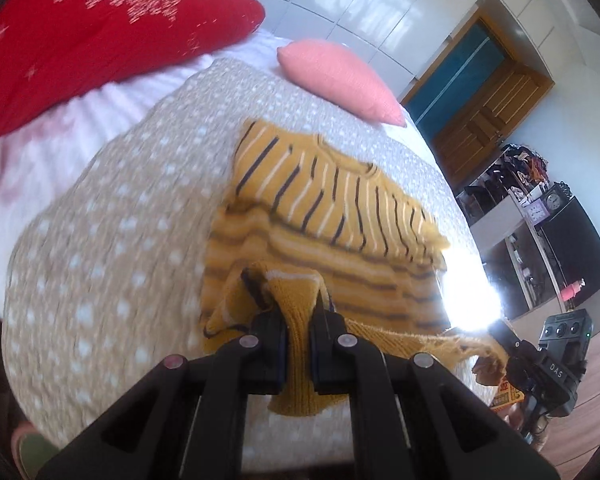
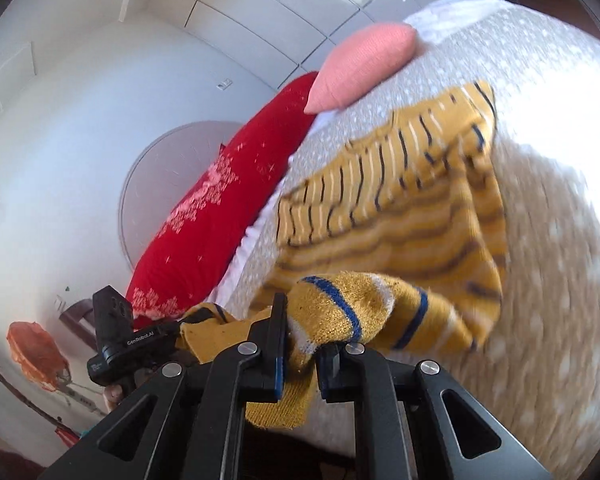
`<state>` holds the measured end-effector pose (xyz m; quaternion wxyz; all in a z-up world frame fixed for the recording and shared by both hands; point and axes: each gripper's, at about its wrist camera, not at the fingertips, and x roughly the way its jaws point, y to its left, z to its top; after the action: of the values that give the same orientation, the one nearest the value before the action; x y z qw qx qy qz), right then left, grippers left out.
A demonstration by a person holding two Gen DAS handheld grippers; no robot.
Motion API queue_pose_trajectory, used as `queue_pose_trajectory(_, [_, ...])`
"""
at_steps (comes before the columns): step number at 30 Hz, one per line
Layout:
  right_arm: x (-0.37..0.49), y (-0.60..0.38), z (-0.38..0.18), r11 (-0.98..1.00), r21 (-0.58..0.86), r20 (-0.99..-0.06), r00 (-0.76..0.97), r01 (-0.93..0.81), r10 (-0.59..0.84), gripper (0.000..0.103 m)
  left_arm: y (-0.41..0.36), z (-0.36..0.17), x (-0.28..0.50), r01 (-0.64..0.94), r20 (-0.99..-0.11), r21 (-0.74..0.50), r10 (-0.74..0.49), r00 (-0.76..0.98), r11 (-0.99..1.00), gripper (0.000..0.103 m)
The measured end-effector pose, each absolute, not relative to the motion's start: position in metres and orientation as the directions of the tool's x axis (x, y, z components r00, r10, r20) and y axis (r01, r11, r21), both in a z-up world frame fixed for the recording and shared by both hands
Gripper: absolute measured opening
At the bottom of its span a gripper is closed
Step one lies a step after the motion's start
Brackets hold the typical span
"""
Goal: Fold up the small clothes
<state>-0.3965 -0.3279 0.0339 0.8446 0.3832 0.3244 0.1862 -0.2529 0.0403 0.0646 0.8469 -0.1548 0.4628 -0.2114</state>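
A small mustard-yellow knit sweater (image 1: 320, 208) with dark and white stripes lies on a beige dotted blanket (image 1: 120, 220) on the bed; it also shows in the right wrist view (image 2: 388, 208). Its sleeves are folded across the chest. My left gripper (image 1: 298, 312) is shut on the sweater's near hem, with fabric bunched between the fingers. My right gripper (image 2: 304, 340) is shut on the same hem at the other corner. The hem hangs stretched between the two grippers. The right gripper also shows in the left wrist view (image 1: 540, 364), and the left gripper in the right wrist view (image 2: 116, 344).
A red pillow (image 1: 80, 40) and a pink pillow (image 1: 340, 76) lie at the far side of the bed. A white sheet (image 1: 40, 168) shows beside the blanket. Shelves, a dark screen (image 1: 572, 260) and a wooden door (image 1: 484, 104) stand to the right. A coat stand (image 2: 28, 360) is at left.
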Motion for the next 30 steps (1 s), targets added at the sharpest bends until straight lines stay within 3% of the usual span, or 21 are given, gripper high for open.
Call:
queue_pose_trajectory(14, [-0.214, -0.371, -0.007, 0.569, 0.814, -0.47, 0.709, 0.117, 0.526, 0.018, -0.025, 0.021, -0.078, 0.146, -0.801, -0.413, -0.435, 0.41, 0.899, 0.009])
queue_pose_trajectory(18, [-0.174, -0.387, -0.034, 0.492, 0.853, -0.453, 0.712, 0.173, 0.536, 0.04, -0.025, 0.0, -0.037, 0.099, -0.803, -0.466, -0.468, 0.368, 0.879, 0.012])
queue_pose_trajectory(21, [-0.154, -0.401, -0.043, 0.436, 0.88, -0.418, 0.744, 0.189, 0.522, 0.047, -0.027, -0.007, -0.018, 0.092, -0.795, -0.501, -0.499, 0.346, 0.861, 0.013])
queue_pose_trajectory(25, [-0.142, -0.422, -0.044, 0.381, 0.898, -0.388, 0.802, 0.219, 0.454, 0.074, -0.031, -0.005, 0.0, 0.102, -0.787, -0.521, -0.523, 0.327, 0.847, 0.015])
queue_pose_trajectory(28, [-0.135, -0.431, -0.037, 0.411, 0.874, -0.432, 0.802, 0.26, 0.412, 0.076, -0.028, 0.0, 0.011, 0.089, -0.772, -0.55, -0.547, 0.323, 0.83, 0.02])
queue_pose_trajectory(30, [-0.139, -0.433, -0.025, 0.448, 0.857, -0.447, 0.8, 0.254, 0.4, 0.077, -0.024, 0.009, 0.019, 0.078, -0.748, -0.587, -0.577, 0.328, 0.806, 0.033])
